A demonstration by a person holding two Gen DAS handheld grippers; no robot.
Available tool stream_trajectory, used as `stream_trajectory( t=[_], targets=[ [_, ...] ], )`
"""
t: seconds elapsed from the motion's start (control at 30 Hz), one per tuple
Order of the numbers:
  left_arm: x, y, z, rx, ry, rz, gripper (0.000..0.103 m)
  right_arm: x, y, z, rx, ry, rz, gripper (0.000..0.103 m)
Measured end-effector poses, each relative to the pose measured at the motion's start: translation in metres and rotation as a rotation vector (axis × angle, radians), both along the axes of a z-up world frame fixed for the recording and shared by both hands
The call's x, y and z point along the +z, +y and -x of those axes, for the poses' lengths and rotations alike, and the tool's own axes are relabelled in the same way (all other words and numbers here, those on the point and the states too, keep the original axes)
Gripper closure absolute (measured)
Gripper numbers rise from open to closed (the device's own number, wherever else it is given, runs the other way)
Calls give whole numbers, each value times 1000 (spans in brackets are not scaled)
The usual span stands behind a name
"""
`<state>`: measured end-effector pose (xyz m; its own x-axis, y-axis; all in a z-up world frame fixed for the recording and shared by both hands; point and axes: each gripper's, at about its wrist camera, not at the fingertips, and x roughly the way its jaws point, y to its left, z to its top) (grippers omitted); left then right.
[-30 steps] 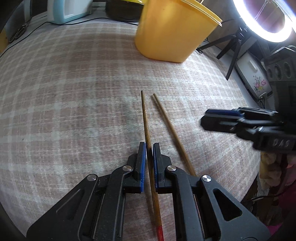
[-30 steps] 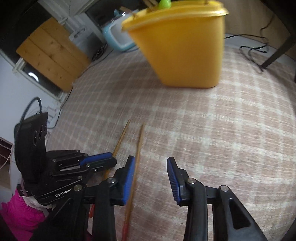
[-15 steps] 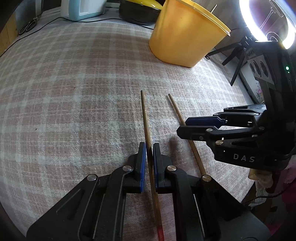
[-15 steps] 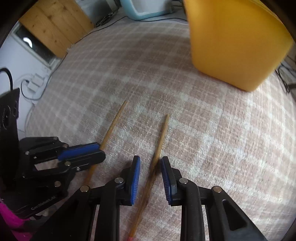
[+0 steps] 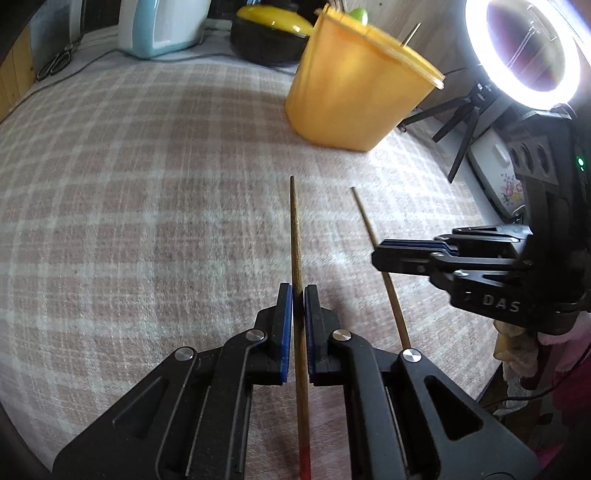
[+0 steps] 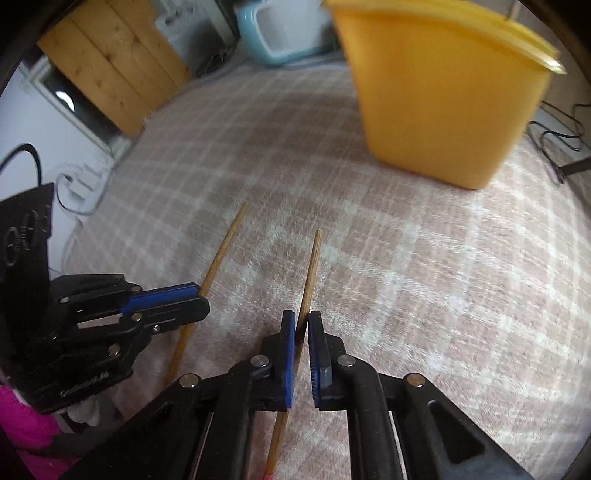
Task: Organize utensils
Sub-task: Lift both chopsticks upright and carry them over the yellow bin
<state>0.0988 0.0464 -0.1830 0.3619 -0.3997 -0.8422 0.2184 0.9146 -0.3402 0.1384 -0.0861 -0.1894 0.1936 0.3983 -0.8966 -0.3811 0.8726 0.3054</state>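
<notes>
**Ana:** Chopsticks first, from the left wrist view — where are they?

**Ben:** The left gripper (image 5: 298, 295) has its blue pads (image 5: 283, 332) closed on one wooden chopstick (image 5: 295, 236). It runs straight ahead over the plaid-covered surface (image 5: 147, 221), thin tip forward, red-painted end back under the gripper. The second chopstick (image 5: 391, 295) lies just to its right, slanting slightly away. The right gripper (image 5: 380, 254) comes in from the right side and is pinched around it, with the stick passing through its fingertips.

**Ana:** And the utensil holder?

**Ben:** A yellow plastic bucket (image 5: 351, 96) stands farther on, well apart from both tips. A thin stick and something green poke above its rim. Behind it are a black pot with a yellow lid (image 5: 269, 33) and a pale blue appliance (image 5: 162, 26); a lit ring light (image 5: 524, 48) sits on a tripod at right.

**Ana:** Now the right wrist view.

**Ben:** Here the right gripper (image 6: 302, 325) is narrow, its pads pressed on the second chopstick (image 6: 312, 266), tip pointing toward the yellow plastic bucket (image 6: 436, 96). The left gripper (image 6: 199, 302) reaches in from the left, clamped on the first chopstick (image 6: 221, 251). The two sticks lie near each other, not touching. I cannot tell whether either is lifted off the cloth.
</notes>
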Motion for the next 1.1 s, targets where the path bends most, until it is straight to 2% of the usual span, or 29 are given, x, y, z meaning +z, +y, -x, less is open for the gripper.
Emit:
stream_trajectory(
  t=[0.37, 0.73, 1.1],
  targets=[
    [48, -19, 3, -46, -121, 3, 99, 54, -51, 28, -121, -184, -139, 100],
    [67, -35, 2, -95, -172, 22, 99, 89, -70, 54, -200, -340, -122, 100],
    [88, -42, 0, -117, -216, 44, 99, 107, -88, 66, -242, -415, -143, 100]
  ],
)
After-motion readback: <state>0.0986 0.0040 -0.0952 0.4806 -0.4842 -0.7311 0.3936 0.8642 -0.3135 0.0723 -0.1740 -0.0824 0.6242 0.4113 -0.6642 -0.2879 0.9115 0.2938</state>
